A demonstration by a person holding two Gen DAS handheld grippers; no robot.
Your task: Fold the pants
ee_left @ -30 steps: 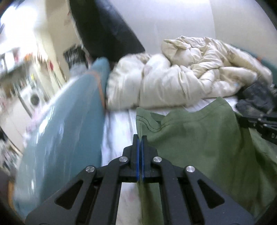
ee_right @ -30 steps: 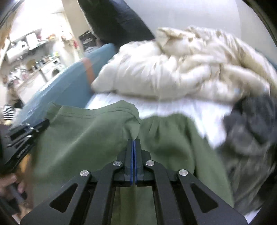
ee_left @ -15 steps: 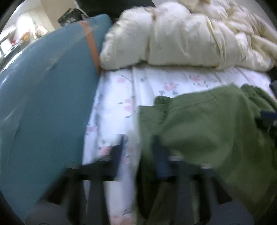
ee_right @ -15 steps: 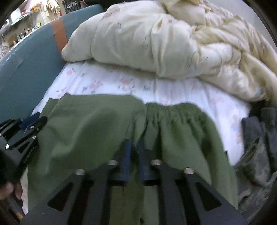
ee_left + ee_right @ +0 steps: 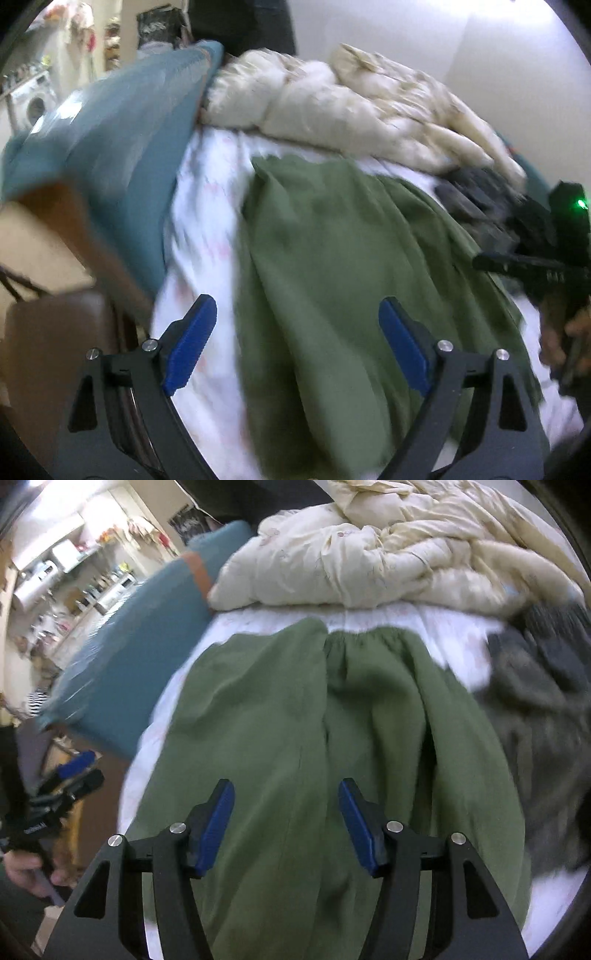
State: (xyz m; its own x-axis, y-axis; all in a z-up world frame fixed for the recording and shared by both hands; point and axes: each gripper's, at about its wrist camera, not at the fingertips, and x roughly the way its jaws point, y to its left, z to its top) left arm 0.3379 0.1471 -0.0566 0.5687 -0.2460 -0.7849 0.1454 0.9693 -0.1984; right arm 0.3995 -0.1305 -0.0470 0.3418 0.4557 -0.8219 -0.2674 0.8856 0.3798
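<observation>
Both claws, left (image 5: 297, 341) and right (image 5: 286, 827), had just been opening, empty, above the pants (image 5: 295, 738); the loose doubled legs near the bed's (image 5: 406, 618) edge risked sliding apart.

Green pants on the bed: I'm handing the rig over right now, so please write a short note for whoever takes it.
Left gripper: open, its jaws have just been opening, nothing between them; it hangs over the pants' left edge.
Right gripper: open, jaws also just opened, above the cloth, not gripping.
Green pants: lying on the flowered sheet, hem end laid up beside the waistband near the cream duvet; grey clothes to the right.
Done: first fold laid and released.
Left: smooth it, probably fold again.
</observation>
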